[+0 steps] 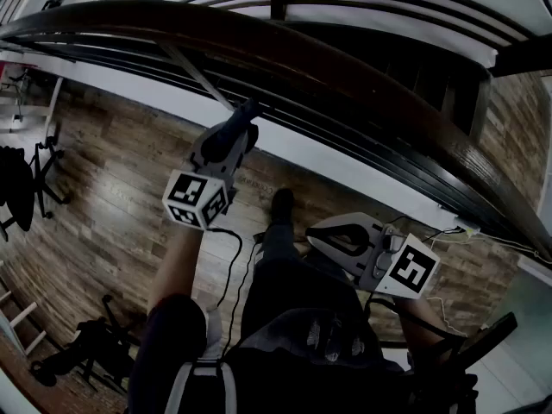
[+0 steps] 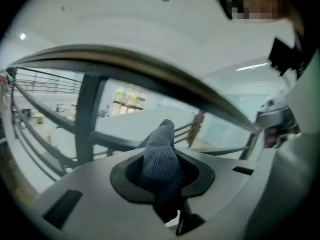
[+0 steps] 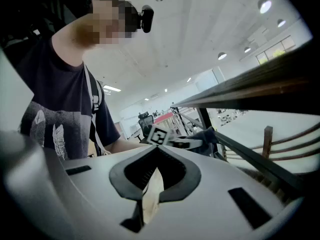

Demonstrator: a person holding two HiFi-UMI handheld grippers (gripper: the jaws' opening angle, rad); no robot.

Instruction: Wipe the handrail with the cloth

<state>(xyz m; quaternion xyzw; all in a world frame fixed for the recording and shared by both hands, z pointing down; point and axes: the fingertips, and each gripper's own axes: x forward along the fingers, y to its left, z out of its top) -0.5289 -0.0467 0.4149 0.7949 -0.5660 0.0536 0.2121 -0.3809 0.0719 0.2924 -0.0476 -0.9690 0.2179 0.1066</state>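
Two hand-held grippers appear in the head view, and I read them from upper left to lower right.

(a) Left gripper point(image 1: 241, 128), grey-bodied with a black-and-white marker cube, stands at centre frame with its tip raised toward the dark brown curved wooden handrail point(image 1: 285, 54). In the left gripper view its jaws are clamped on the grey knitted cloth point(image 2: 161, 160), which stands up between them in a rounded fold. In the head view the cloth point(image 1: 250, 112) shows as a dark tuft at the gripper's tip, just below the handrail's lower edge; I cannot tell whether the two touch. In the left gripper view the handrail point(image 2: 150, 70) arcs across the upper half of the frame, above the cloth.

(b) Right gripper point(image 1: 312, 235) lies lower right of centre, well below the handrail, tip pointing toward frame left. In the right gripper view its jaws are drawn together, with only a thin pale sliver showing between them and nothing held. The handrail point(image 3: 260, 90) crosses the right side of that view.

(c) Surroundings: a brown wood-plank floor point(image 1: 112, 197) fills the left and lower part of the head view, and a white ledge point(image 1: 345, 178) runs diagonally beneath the handrail.
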